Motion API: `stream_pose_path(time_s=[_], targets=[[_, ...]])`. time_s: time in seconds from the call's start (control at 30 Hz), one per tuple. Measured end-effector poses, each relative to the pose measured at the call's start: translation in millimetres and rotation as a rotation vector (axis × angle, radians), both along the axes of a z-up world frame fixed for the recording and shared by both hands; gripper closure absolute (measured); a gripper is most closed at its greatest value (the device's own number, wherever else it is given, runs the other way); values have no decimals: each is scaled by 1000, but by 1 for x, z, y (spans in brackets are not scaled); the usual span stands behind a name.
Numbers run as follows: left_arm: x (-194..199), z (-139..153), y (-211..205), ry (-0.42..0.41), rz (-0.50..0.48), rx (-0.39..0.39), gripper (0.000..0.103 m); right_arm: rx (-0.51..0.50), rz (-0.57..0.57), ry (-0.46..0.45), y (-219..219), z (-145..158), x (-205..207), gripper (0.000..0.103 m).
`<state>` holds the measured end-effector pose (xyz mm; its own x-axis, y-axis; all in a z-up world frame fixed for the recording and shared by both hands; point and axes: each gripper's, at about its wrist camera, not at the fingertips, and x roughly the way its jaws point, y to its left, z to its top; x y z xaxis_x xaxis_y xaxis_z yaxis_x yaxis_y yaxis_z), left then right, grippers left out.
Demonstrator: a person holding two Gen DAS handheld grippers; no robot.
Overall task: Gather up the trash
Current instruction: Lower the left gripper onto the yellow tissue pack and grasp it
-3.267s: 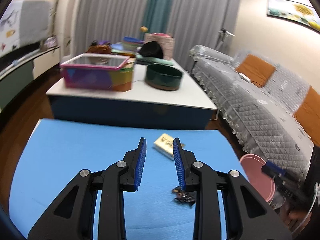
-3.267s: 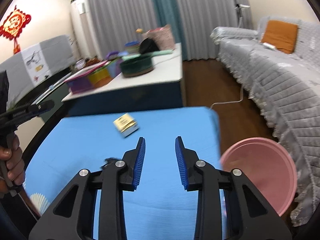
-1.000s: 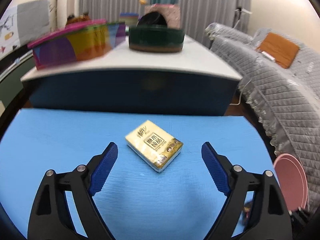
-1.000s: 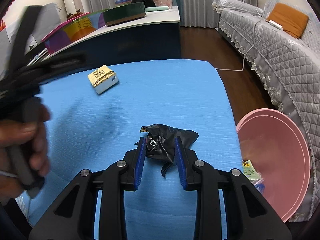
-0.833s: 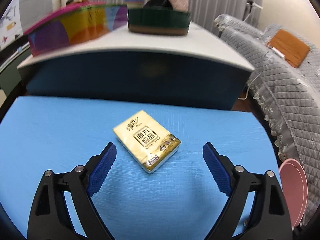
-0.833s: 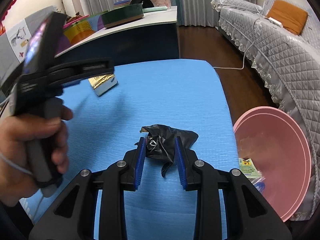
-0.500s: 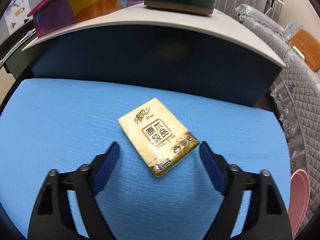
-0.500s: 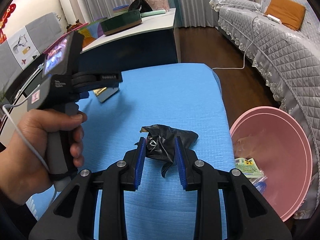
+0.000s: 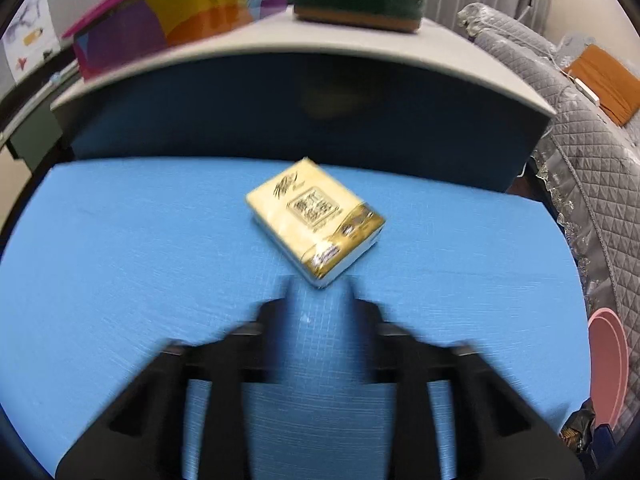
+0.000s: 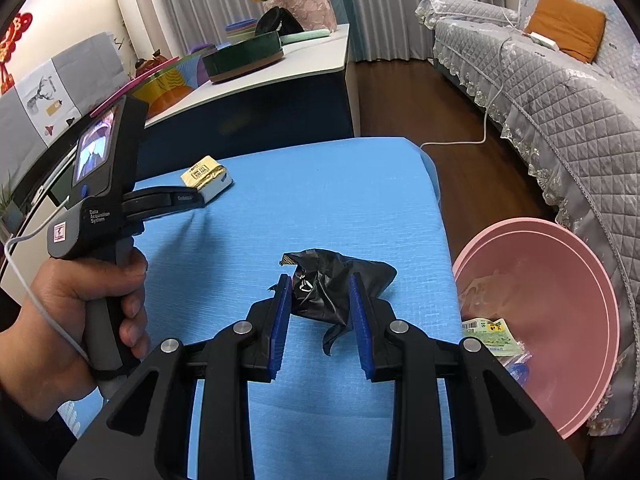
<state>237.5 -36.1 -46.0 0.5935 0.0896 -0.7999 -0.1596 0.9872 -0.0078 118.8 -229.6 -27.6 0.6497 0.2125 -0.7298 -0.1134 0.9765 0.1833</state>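
Note:
A yellow tissue pack [image 9: 316, 220] lies on the blue table top [image 9: 120, 260], its near corner just ahead of my left gripper [image 9: 320, 294]. That gripper's fingers are blurred and its jaws are closing, with only blue surface between the pads. In the right wrist view a hand holds the left gripper [image 10: 198, 200] beside the tissue pack [image 10: 206, 178]. My right gripper [image 10: 318, 308] stands over a crumpled black wrapper [image 10: 320, 292], its blue pads apart on either side of it. The wrapper rests on the table.
A pink basin [image 10: 520, 222] holding several wrappers [image 10: 488, 332] sits off the table's right edge, and the pink basin [image 9: 604, 360] also shows in the left wrist view. A low white-topped table [image 9: 320, 64] with a colourful box and green tin stands behind. A grey quilted sofa [image 10: 560, 92] is at right.
The left gripper has come nearer to the tissue pack and its wide jaws have narrowed. The hand holding it moved into the right wrist view. The right gripper stayed around the black wrapper.

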Motion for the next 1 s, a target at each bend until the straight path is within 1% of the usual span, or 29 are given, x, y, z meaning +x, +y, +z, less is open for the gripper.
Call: stream_pose_path(time_s=[0.03,0.07,0.17,0.33,0.4,0.43,0.5,0.53,0.57,0.73,0.87,1.0], targets=[[2,3,-2,-19,3,9,23,-2,4,-3,1,1,-1,73],[4,6,-2,-31,7,15,21,-9,10,-10,3,2,-3,73],[18,6,-6,-20,16,21,21,-27,16,-25,4,5,-6,73],[38,-3,-14,6,24,75,20,-21,-1,-19,-3,4,-4,73],[48,-7,-17,21,36,75,21,-19,-4,-17,-6,4,-2,73],[49,-8,-14,25,40,65,21,-18,-4,-17,-6,4,-2,73],[52,-12,-10,39,43,50,32,-17,-4,-19,-6,4,0,73],[53,-15,-9,51,43,46,40,-16,-3,-19,-6,5,0,73],[53,-16,-7,52,43,38,42,-15,-2,-20,-6,5,0,73],[49,-15,-8,40,35,37,47,-16,4,-25,-3,6,0,73],[37,-10,-4,26,37,24,49,-17,2,-28,-4,8,0,73],[18,-3,-1,1,19,21,50,-21,0,-36,-3,11,-1,73]])
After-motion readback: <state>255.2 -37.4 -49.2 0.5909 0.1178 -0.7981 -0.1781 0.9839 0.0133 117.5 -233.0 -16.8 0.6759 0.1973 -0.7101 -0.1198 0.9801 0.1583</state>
